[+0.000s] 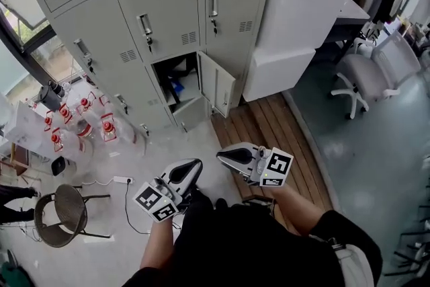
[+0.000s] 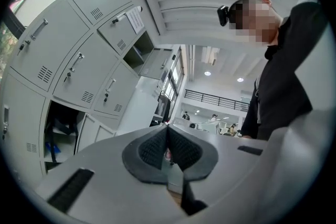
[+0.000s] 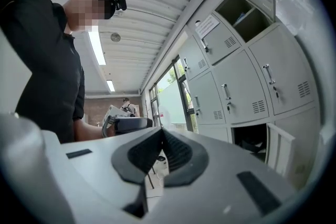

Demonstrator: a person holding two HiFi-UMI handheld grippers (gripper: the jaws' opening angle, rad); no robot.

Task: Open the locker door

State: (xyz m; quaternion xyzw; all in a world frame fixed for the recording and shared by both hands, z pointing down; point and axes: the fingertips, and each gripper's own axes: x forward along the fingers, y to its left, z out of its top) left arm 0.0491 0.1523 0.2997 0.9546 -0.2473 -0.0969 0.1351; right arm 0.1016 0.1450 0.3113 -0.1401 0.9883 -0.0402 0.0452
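Note:
A bank of grey lockers (image 1: 134,17) fills the far side of the head view. One bottom compartment (image 1: 180,80) stands open, its small door (image 1: 218,83) swung out to the right, with dark and blue items inside. Both grippers hover low over the floor, well short of the lockers. My left gripper (image 1: 196,165) is shut with nothing between its pads. The right gripper (image 1: 222,156) is also shut and empty. The open compartment (image 2: 59,131) shows at the lower left of the left gripper view. In the right gripper view the open door (image 3: 281,147) sits at the lower right.
Several red-capped water bottles (image 1: 80,123) stand left of the lockers, near a round stool (image 1: 67,208) and a power strip (image 1: 122,179). White cabinets (image 1: 295,23) adjoin the lockers on the right. A wooden floor strip (image 1: 275,128) and a white office chair (image 1: 376,74) lie further right.

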